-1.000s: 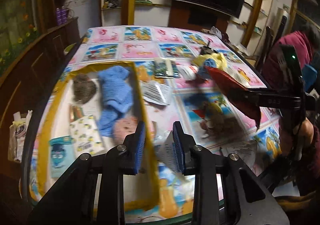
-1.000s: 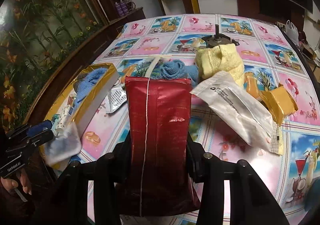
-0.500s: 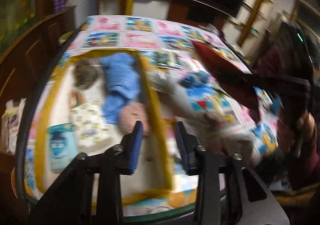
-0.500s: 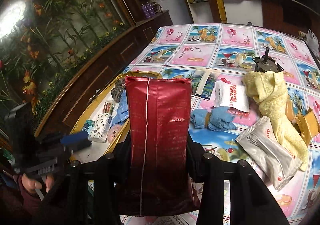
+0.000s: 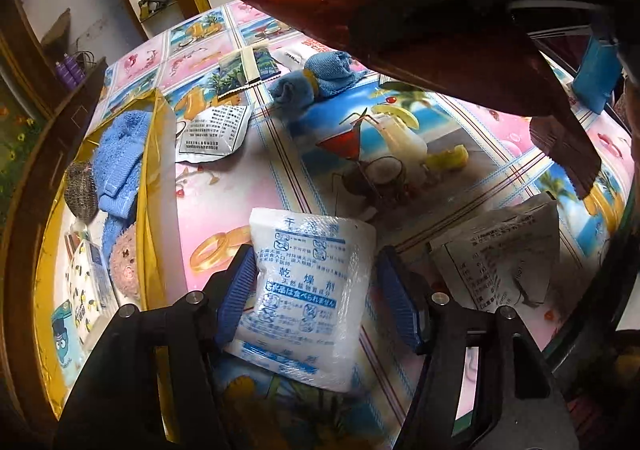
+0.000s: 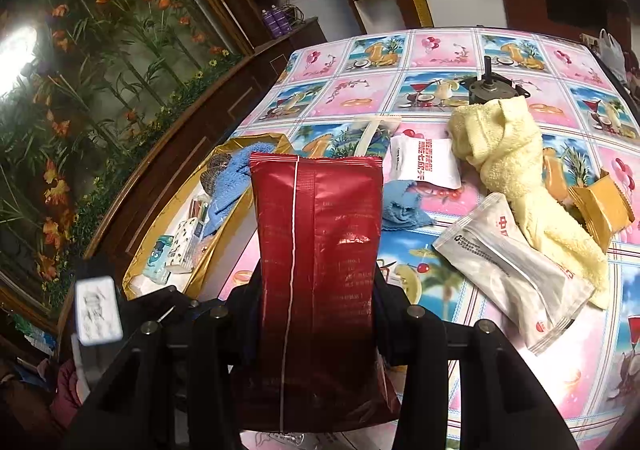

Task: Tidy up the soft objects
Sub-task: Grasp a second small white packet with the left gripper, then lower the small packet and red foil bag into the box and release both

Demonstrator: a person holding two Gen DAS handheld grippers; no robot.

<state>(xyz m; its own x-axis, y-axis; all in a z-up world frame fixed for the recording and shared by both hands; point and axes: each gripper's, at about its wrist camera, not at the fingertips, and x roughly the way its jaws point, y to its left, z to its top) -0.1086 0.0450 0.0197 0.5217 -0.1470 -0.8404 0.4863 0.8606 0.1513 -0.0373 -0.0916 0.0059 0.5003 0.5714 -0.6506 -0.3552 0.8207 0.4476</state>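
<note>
My left gripper (image 5: 316, 298) is open, its blue pads on either side of a white desiccant packet (image 5: 306, 290) with blue print that lies on the tablecloth; I cannot tell whether the pads touch it. My right gripper (image 6: 318, 290) is shut on a dark red foil pouch (image 6: 316, 262), held above the table; the pouch also shows in the left wrist view (image 5: 420, 45). A gold-rimmed box (image 5: 154, 185) at the left holds a blue cloth (image 5: 120, 153), a steel scourer (image 5: 81, 189), a pink ball (image 5: 127, 262) and tissue packs.
On the patterned tablecloth lie a rolled blue cloth (image 5: 316, 81), a yellow towel (image 6: 516, 169), white and silver sachets (image 6: 512, 278), a gold packet (image 6: 600, 205) and a small metal motor (image 6: 492, 89). A crumpled printed sachet (image 5: 504, 262) sits right of the left gripper.
My left gripper swung right from the box, dropped to the table and opened wide around the white packet. My right gripper with the red pouch moved left above the table, toward the box.
</note>
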